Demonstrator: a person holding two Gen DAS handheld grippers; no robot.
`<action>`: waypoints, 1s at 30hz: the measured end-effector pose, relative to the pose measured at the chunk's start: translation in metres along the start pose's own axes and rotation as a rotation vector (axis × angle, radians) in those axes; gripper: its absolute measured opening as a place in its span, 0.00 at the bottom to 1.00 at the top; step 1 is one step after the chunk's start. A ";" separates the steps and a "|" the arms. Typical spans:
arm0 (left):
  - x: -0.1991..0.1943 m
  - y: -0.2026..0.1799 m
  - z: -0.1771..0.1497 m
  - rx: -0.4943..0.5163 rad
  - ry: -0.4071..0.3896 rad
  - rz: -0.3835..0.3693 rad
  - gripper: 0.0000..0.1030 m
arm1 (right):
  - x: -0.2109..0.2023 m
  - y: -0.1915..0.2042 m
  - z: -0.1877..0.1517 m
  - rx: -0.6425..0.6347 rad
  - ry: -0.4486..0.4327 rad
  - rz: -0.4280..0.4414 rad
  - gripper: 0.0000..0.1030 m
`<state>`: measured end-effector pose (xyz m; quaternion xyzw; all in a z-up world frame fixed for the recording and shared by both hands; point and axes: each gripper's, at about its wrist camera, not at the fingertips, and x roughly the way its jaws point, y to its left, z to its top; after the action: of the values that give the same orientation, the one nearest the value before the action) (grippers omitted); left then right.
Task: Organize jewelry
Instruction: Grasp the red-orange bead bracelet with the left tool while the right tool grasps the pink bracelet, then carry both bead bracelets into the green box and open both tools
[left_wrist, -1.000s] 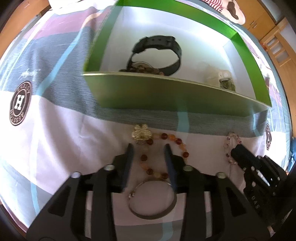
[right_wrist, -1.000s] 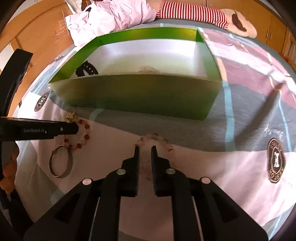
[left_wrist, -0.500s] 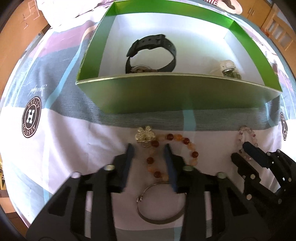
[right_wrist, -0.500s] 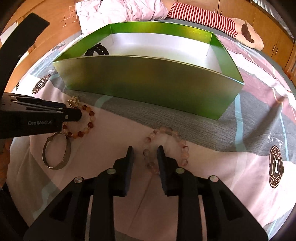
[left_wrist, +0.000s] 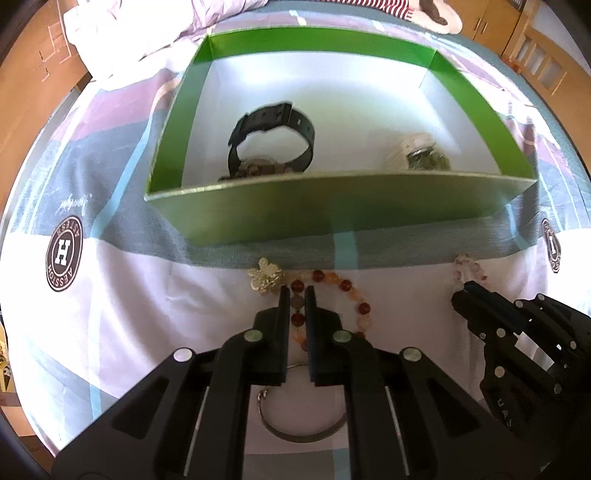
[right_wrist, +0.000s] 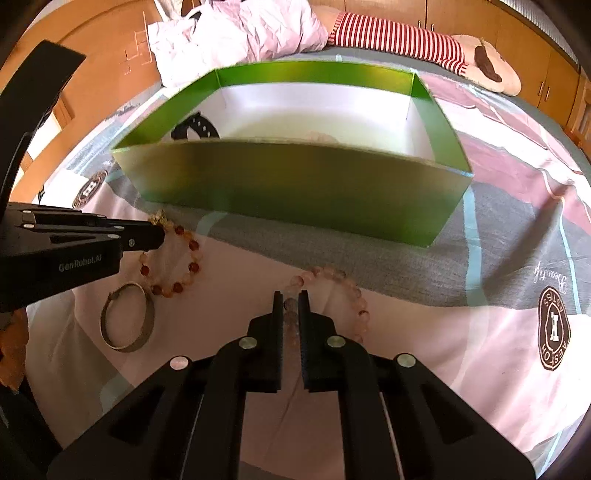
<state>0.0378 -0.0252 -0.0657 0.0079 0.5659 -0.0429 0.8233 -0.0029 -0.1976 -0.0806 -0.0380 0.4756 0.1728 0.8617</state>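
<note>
Left tool (left_wrist: 296, 295): jaws have just been closing, now clamped on red-orange bead bracelet (left_wrist: 345, 295) w/ gold charm, on the bed sheet (left_wrist: 147, 314) in front of green box (left_wrist: 332, 210). Right tool (right_wrist: 291, 301): just closed, gripping pale pink bead bracelet (right_wrist: 347, 291). Silver bangle (right_wrist: 127, 321) lies nearby. Black watch (left_wrist: 273, 136) sits in box.

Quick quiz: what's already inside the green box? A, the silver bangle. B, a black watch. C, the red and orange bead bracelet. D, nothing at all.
B: the black watch lies on the white floor of the green box, while the silver bangle and the red and orange bead bracelet are still out on the bedsheet.
</note>
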 end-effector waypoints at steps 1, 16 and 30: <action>-0.003 -0.001 0.001 0.000 -0.010 -0.005 0.07 | -0.002 0.000 0.001 0.005 -0.010 0.002 0.07; -0.049 0.007 0.008 0.003 -0.157 -0.077 0.07 | -0.032 -0.010 0.012 0.055 -0.136 0.030 0.07; -0.089 0.034 0.014 -0.056 -0.268 -0.130 0.07 | -0.040 -0.013 0.014 0.065 -0.172 0.018 0.07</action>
<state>0.0224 0.0134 0.0209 -0.0575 0.4512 -0.0812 0.8869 -0.0064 -0.2169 -0.0407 0.0092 0.4057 0.1676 0.8985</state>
